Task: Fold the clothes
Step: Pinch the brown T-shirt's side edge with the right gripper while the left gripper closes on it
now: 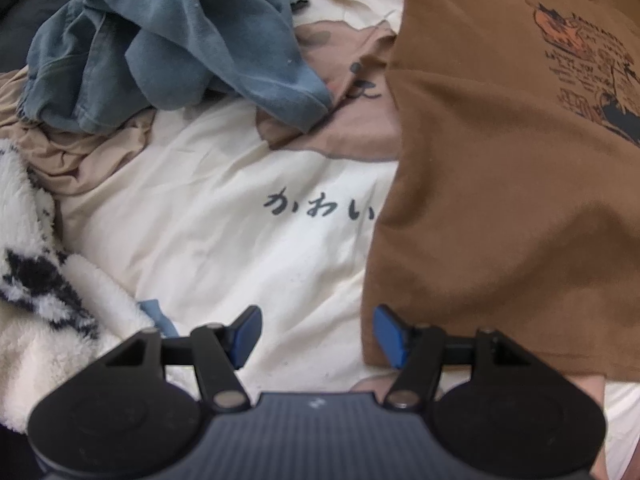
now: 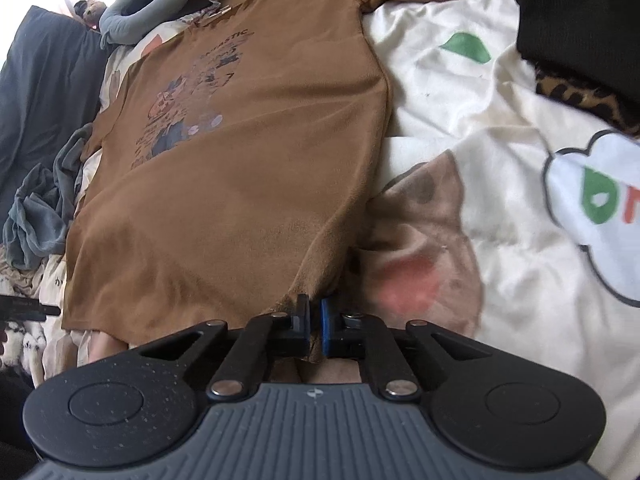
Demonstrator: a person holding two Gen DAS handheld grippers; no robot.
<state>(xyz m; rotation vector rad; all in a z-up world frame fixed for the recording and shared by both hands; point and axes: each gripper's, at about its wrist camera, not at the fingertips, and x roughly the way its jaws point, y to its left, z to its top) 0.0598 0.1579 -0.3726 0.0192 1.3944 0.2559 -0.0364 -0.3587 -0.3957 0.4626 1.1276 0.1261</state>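
Observation:
A brown T-shirt (image 2: 240, 168) with a printed picture on its chest lies spread flat on a cream bedcover (image 2: 460, 92). My right gripper (image 2: 315, 316) is shut on the shirt's near right hem corner, and brown cloth shows between its pads. In the left wrist view the same brown T-shirt (image 1: 500, 200) fills the right side. My left gripper (image 1: 316, 334) stands open over the shirt's near left edge. One blue pad (image 1: 388, 336) sits above the brown cloth and the other over the cream bedcover (image 1: 208, 240).
A crumpled blue-grey garment (image 1: 172, 48) lies at the far left with tan cloth (image 1: 80, 156) under it. A fluffy white and black fleece (image 1: 44, 292) lies near left. A black garment (image 2: 580, 20) and leopard-print cloth (image 2: 580, 96) lie far right. A dark pillow (image 2: 44, 92) lies far left.

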